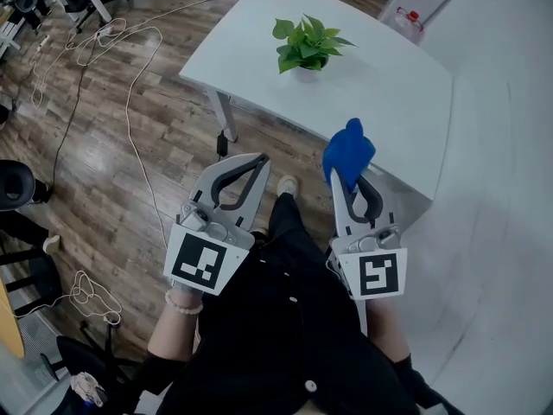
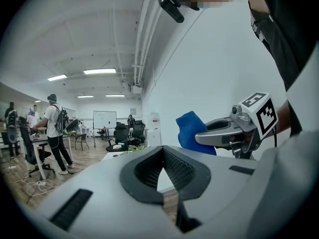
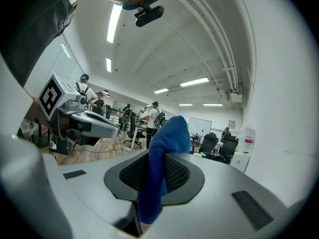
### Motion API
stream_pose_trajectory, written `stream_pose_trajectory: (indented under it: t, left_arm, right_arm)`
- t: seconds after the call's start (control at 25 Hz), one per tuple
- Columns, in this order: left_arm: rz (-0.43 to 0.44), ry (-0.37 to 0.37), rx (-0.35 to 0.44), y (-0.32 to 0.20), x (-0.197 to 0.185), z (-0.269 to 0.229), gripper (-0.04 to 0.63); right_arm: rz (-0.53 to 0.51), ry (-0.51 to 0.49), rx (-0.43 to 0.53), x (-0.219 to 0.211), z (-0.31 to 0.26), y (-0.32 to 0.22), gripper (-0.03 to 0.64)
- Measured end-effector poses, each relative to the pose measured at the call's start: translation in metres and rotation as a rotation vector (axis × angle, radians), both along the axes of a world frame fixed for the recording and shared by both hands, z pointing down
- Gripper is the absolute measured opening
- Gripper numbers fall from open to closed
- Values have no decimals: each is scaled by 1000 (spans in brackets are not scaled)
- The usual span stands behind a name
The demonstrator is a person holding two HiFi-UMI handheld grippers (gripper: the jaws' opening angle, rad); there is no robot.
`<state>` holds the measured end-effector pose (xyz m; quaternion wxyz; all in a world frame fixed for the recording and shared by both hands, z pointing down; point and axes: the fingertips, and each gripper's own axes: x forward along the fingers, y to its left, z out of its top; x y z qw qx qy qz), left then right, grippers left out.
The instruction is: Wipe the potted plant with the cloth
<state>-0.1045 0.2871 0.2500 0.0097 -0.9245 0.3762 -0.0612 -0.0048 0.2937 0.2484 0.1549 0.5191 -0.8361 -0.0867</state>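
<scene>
Here, right gripper (image 1: 339, 178) clamps crumpled blue cloth (image 1: 348, 150); left gripper (image 1: 262, 159) closed, empty; both well short of leafy green potted plant (image 1: 307, 43) on white table (image 1: 389, 89).

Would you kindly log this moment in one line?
left gripper: shut, empty | right gripper: shut on cloth | potted plant: on table, untouched

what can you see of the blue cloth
The blue cloth looks like soft, textured fabric, bunched into a fold. The right gripper is shut on it: the lower part is pinched between the jaws and the rounded top sticks out past the tips. It is held in the air, apart from the potted plant.
</scene>
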Motion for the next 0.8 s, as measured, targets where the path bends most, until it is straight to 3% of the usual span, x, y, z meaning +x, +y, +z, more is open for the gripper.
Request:
stream_pose_trajectory:
  t: [0.28,0.8]
  left_arm:
    - [-56,-14,-9,-36,1,4,14]
    - [-100,-32,-16,-113,34,0,14]
  right_arm:
    - [-54,-13,0,0,4,-42,84]
    - [-79,-28,-11,39,5,-134,84]
